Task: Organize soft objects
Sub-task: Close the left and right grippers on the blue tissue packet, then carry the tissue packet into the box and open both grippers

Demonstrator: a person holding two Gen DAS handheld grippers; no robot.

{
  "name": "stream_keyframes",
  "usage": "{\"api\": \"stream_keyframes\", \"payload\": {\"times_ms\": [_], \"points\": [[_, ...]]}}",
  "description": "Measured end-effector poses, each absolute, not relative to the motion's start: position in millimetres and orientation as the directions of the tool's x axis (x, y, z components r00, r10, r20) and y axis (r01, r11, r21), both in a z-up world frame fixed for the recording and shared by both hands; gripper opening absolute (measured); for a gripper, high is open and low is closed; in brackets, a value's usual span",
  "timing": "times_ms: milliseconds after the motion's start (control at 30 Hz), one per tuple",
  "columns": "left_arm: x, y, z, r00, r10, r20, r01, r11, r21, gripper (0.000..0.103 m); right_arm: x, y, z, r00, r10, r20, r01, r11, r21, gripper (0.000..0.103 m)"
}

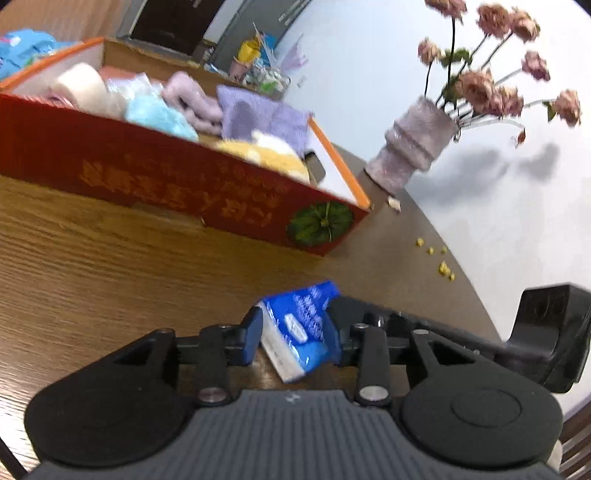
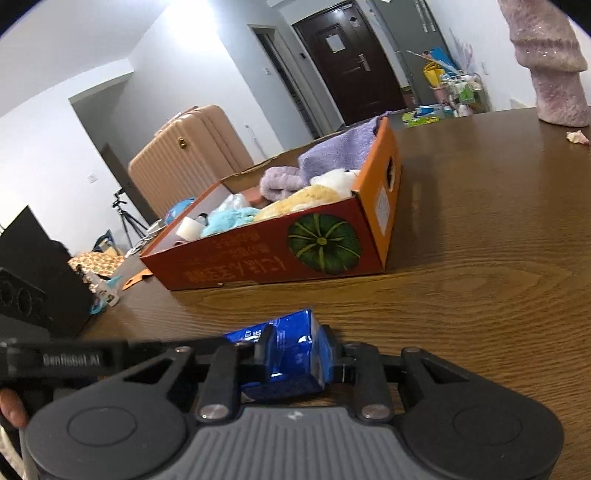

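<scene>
Both views are evenly lit by soft indoor light, bright on the white wall (image 1: pixel 498 192) and blown out to a glare patch on the ceiling (image 2: pixel 192 22) in the right wrist view. The flowers (image 1: pixel 491 85) cast soft grey shadows on the wall. Motion blur smears the left wrist view, most of all the red box (image 1: pixel 155 173) lettering; the right view is sharper. Fisheye distortion bends the table (image 2: pixel 480 258) edge, and dark vignetting cuts the corners of both frames.
</scene>
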State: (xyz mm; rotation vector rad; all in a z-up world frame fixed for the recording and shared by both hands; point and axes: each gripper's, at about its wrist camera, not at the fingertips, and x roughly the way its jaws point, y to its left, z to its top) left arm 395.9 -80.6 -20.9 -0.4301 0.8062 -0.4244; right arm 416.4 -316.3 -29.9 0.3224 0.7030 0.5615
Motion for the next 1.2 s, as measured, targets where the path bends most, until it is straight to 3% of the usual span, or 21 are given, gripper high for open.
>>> {"api": "stream_keyframes", "payload": {"times_ms": [300,467,633,1200], "points": [[397.9,-76.5,-28.3,0.626,-0.519,-0.582,0.178,0.822,-0.542,0.028,417.4,-325.5,-35.1,0.611,0.603,-0.513,-0.371,0.791,0.487,0.028],[388.0,-77.6,-18.6,0.635,-0.49,-0.597,0.164,0.841,-0.515,0.024,413.1,-328.3,-33.3,0.604,0.612,-0.51,-0.344,0.778,0.526,0.023],[335.4,-76.3,3.9,0.693,-0.436,-0.574,0.208,0.883,-0.421,0.024,353.8,-313.0,-19.9,0.649,0.585,-0.486,-0.32,0.789,0.524,0.024],[229.3,-30.6,34.8,0.739,-0.473,-0.481,0.256,0.856,-0.448,0.024,227.0,-272.5,17.7,0.71,0.554,-0.434,-0.346,0.812,0.471,0.024]]}}
